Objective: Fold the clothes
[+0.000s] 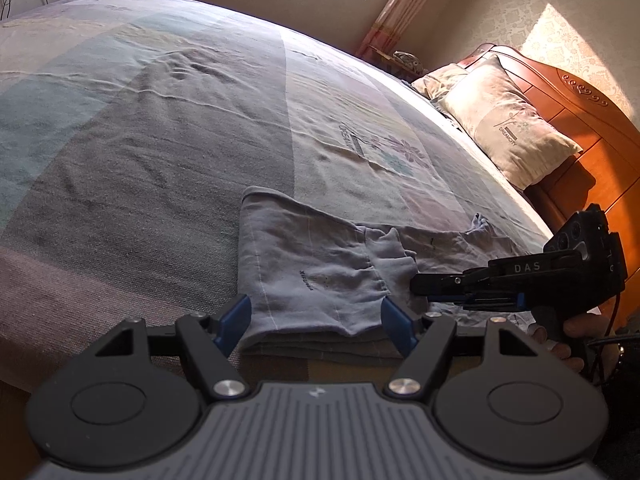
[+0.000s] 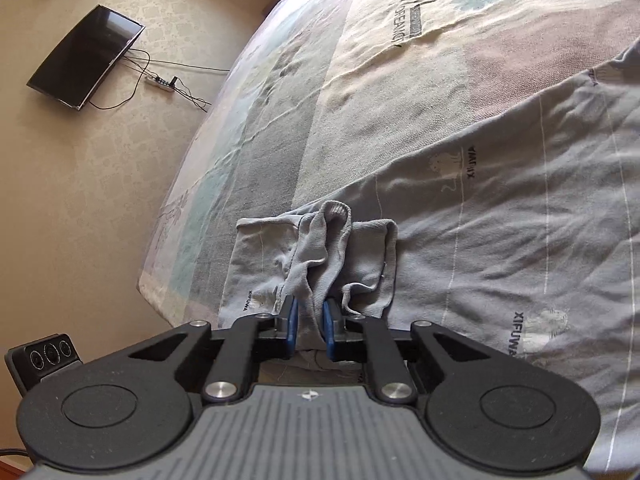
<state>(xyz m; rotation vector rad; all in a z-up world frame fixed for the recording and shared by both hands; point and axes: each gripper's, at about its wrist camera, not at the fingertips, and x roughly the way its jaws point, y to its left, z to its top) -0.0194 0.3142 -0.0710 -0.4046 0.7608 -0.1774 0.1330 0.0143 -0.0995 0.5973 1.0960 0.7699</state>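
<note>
Folding stage: a grey-blue garment (image 1: 320, 264) lies partly folded near the edge of the bed (image 1: 140, 140), its hem end doubled over into a flat stack at the near side.
Garment details: thin white lines run across the cloth, and small dark lettering is printed on it; the rest of the cloth spreads out flat to the right in the right wrist view (image 2: 520, 220).
Sleeve: a crumpled sleeve (image 2: 332, 248) with a ribbed cuff lies bunched on top of the folded part.
Right gripper (image 2: 308, 320): clenched on the sleeve, its blue pads (image 2: 292, 322) pressing a fold of the cloth from both sides. In the left wrist view it reaches in from the right, tip at the bunched cloth (image 1: 420, 282).
Left gripper (image 1: 316, 320): released, jaws standing wide, one blue pad (image 1: 236, 316) on each side of the folded stack's near edge; whether the pads touch the cloth I cannot tell.
Hand: fingers (image 1: 568, 336) wrap the right gripper's handle at the right edge.
Bed cover: patchwork of grey, pale blue and cream panels with a flower print, lightly wrinkled.
Pillow (image 1: 504, 120): rests against the wooden headboard (image 1: 580, 128), in sunlight.
Wall: a dark screen (image 2: 86, 58) hangs there, cables trailing beside it.
</note>
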